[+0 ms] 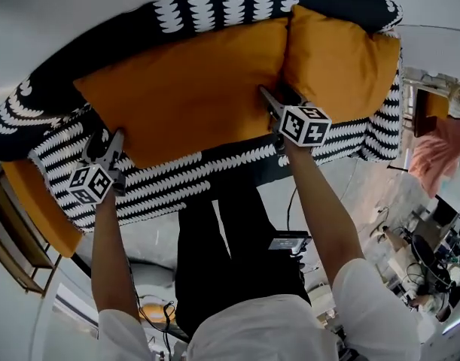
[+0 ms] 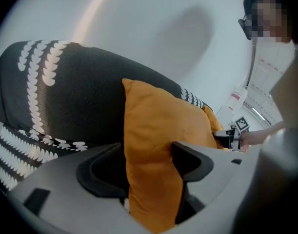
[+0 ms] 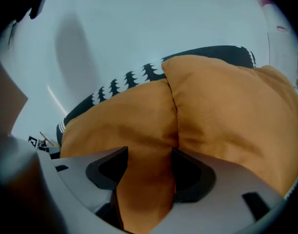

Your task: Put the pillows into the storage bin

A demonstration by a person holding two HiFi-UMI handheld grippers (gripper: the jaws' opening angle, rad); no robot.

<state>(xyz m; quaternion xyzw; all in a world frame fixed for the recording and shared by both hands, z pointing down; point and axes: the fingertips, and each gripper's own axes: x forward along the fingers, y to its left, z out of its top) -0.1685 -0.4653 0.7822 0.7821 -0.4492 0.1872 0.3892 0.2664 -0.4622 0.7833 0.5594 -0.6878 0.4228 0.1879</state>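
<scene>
While both grippers stand open, one orange pillow (image 1: 184, 89) stretches from one to the other.
The left gripper (image 2: 149, 162) has its left end between the jaws, the right gripper (image 3: 149, 172) its right end; a second pillow (image 1: 339, 62) lies just right of the right gripper, both on the patterned sofa (image 1: 214, 10).

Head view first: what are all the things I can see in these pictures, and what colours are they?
Left pillow: one, orange, on the sofa.
Right pillow: one, orange, on the sofa, touching the left pillow.
Sofa: one, black with white pattern, under both pillows.
Cloth: one, pink, far right.
Left tool: one, grey, open around the left pillow's left corner.
Right tool: one, grey, open around the left pillow's right edge.
Arms: two, white sleeves, holding the tools.
</scene>
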